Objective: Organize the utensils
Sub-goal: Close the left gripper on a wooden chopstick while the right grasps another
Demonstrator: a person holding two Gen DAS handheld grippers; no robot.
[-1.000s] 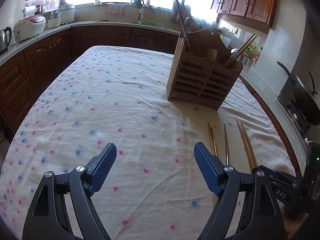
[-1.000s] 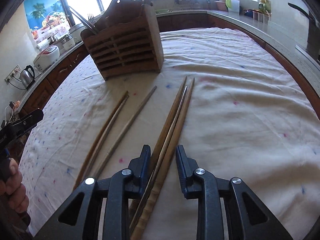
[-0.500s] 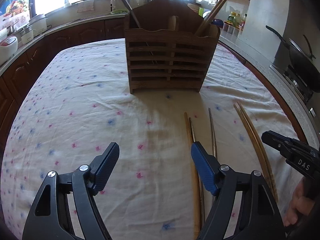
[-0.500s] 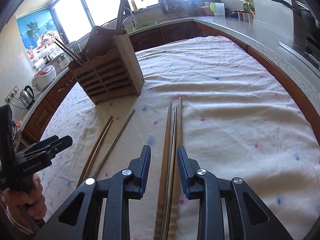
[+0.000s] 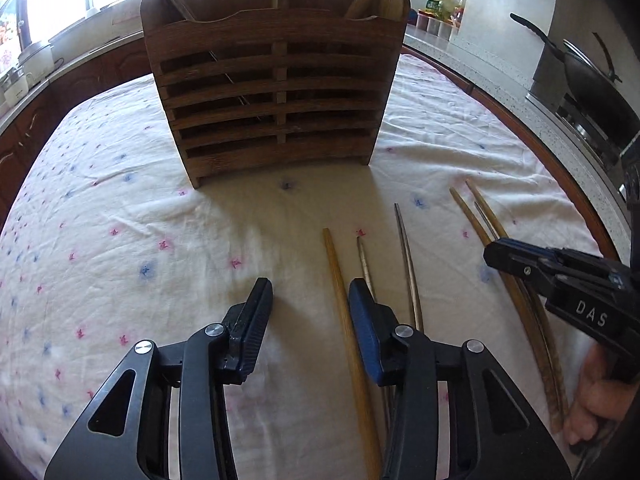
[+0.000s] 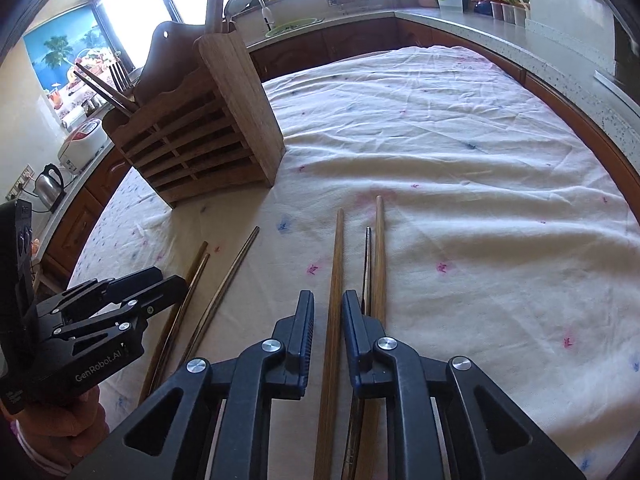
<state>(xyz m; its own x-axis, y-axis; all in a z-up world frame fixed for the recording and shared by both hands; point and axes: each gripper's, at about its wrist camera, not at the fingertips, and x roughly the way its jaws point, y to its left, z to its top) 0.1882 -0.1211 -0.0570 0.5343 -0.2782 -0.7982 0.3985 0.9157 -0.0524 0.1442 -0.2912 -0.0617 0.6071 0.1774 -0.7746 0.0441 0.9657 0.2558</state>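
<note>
Both claws have slid sideways across the chopsticks.
Right claw (image 6: 324, 320) closing round one upright-running chopstick (image 6: 334, 280), unpinched; left claw (image 5: 310, 312) closing astride another chopstick (image 5: 340, 292).

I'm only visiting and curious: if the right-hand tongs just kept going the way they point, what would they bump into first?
Probably the brown wooden chopstick lying lengthwise between the closing right tongs, then the flowered tablecloth beneath it, since they tilt downward. The wooden utensil holder stands off to the left, out of that line. Depth is hard to judge.

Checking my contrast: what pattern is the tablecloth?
White tablecloth with small pink and blue floral specks; clearest in the left wrist view.
</note>
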